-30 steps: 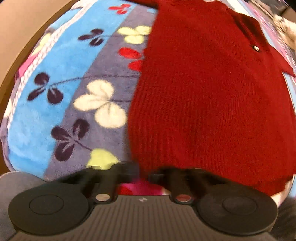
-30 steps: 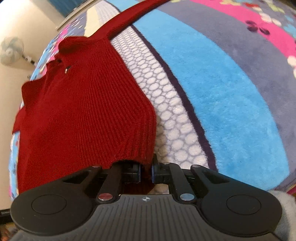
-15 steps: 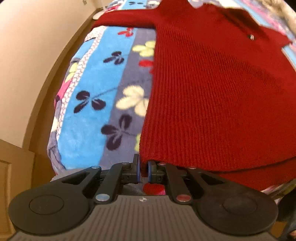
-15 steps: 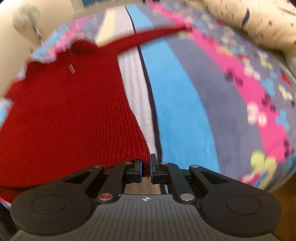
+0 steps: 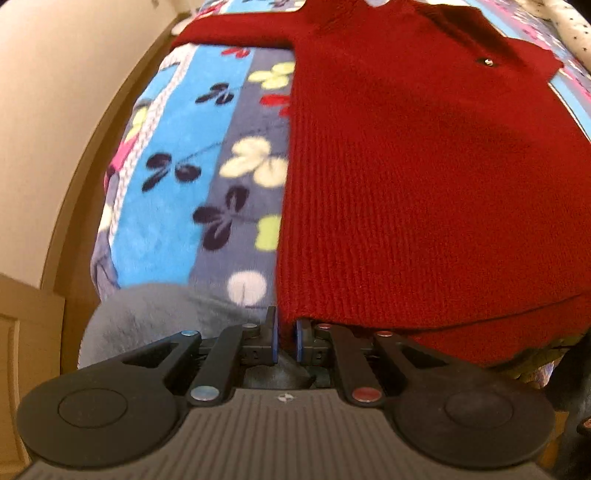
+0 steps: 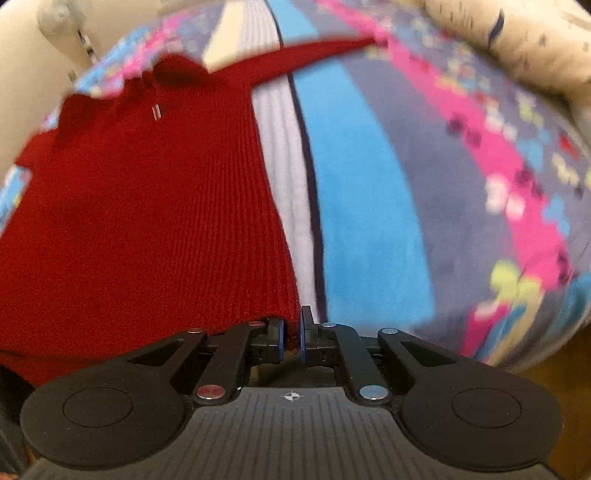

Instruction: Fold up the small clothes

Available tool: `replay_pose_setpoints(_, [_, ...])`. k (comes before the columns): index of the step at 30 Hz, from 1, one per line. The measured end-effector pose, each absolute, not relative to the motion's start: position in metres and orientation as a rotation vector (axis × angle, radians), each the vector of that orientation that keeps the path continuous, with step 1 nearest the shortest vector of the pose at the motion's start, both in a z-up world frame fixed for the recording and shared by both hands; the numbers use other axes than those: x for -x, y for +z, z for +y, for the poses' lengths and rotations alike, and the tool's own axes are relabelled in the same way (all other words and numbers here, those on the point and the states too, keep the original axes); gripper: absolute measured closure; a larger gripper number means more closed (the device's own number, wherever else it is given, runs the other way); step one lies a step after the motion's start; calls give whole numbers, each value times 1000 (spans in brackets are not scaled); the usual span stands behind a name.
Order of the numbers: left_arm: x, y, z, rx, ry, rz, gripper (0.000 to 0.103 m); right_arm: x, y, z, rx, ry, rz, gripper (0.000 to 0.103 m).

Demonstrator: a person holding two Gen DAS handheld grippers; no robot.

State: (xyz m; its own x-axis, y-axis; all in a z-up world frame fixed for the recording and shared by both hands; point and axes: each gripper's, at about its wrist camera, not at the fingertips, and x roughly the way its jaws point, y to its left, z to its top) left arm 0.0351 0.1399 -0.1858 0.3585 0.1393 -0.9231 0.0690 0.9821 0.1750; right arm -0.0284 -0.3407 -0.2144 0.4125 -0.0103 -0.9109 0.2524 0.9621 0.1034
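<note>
I have the left claw (image 5: 285,339) pinched nearly closed on the bottom hem of the red sweater (image 5: 424,177) at its left corner; only a thin slot shows between the blue-edged pads, and the knit drops straight into it. The right claw (image 6: 291,338) has the same sort of hold on the hem's other corner, its pads drawn in tight with a fold of red knit caught between them.

The sweater lies spread over the bed, its hem at the near edge where I hold it and its collar toward the far side. One sleeve (image 5: 236,27) runs out toward the bed's left edge, the other sleeve (image 6: 314,55) stretches toward the far right. A small metal button (image 5: 488,61) sits near the collar. Under the sweater is a fleece blanket (image 5: 192,155) in blue, grey and pink stripes with clover shapes. A pale speckled pillow (image 6: 517,40) rests at the far right corner of the bed. At the left edge I see a beige wall (image 5: 55,92) and a brown wooden frame (image 5: 92,155).

I can read no brand, label or writing on the sweater or blanket; the right view is blurred.
</note>
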Motion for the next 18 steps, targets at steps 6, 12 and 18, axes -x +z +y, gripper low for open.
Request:
replay_pose_setpoints(6, [-11, -140, 135, -202, 52, 1109, 3, 47, -178, -345, -228, -191, 1099, 61])
replay_pose_setpoints(12, [7, -86, 88, -196, -15, 1017, 0, 59, -101, -299, -171, -88, 877, 36])
replay_pose_setpoints(18, [27, -57, 46, -183, -61, 974, 0, 81, -57, -247, -180, -5, 753, 25])
